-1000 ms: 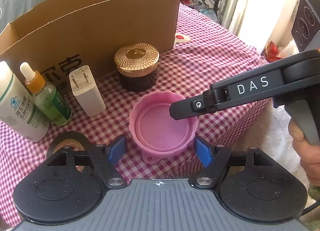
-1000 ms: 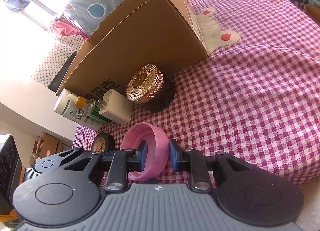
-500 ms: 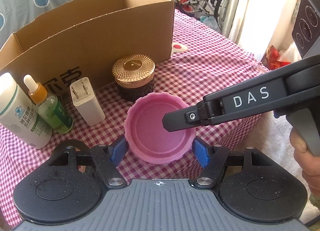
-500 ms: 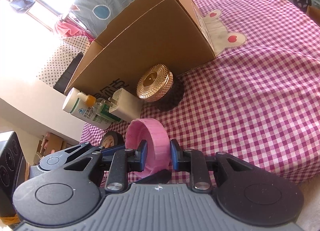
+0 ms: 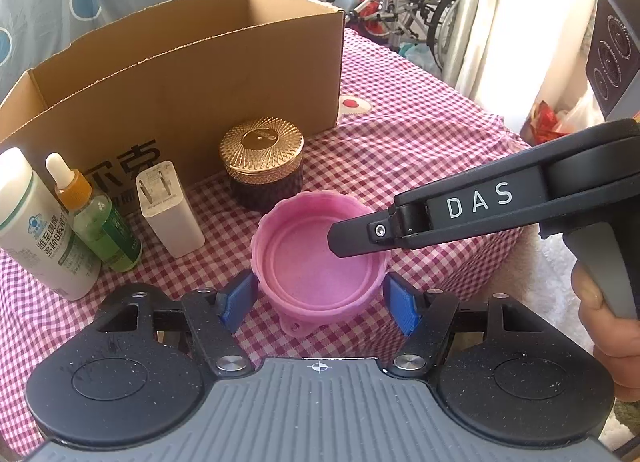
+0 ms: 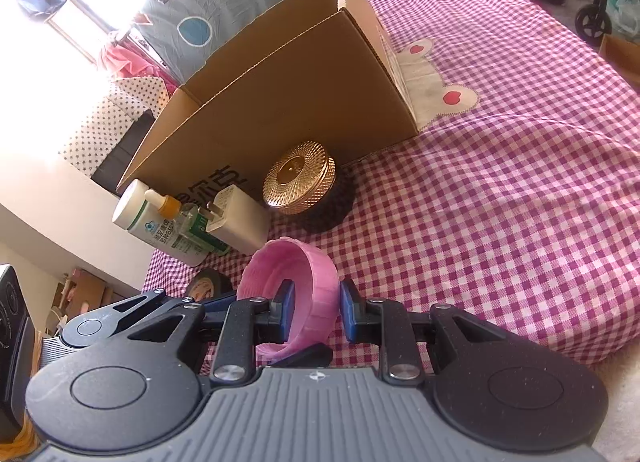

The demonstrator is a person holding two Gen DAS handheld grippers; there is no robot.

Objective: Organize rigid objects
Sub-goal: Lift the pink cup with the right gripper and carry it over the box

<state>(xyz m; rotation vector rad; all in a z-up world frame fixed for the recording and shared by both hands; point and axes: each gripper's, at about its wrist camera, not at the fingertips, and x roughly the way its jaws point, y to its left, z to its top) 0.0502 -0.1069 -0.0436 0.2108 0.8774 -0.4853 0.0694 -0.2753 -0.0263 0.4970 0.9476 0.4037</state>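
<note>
A pink ribbed cup [image 5: 316,258] hangs just above the checked cloth, its open side towards the left wrist camera. My right gripper [image 6: 316,312] is shut on its wall [image 6: 320,282], one pad inside and one outside. In the left wrist view its black finger [image 5: 400,218] reaches in from the right. My left gripper [image 5: 320,298] straddles the cup, a blue pad against each side. An open cardboard box [image 5: 200,82] stands behind.
In front of the box stand a gold-lidded dark jar [image 5: 261,144], a white charger [image 5: 168,206], a dropper bottle [image 5: 96,218] and a white bottle [image 5: 36,230]. A black tape roll [image 6: 208,286] lies by the left gripper. The table edge [image 5: 500,262] drops off on the right.
The pink cup, lying on the cloth a second ago, has been tipped and raised by the right gripper. The left jaws have narrowed onto its sides.
</note>
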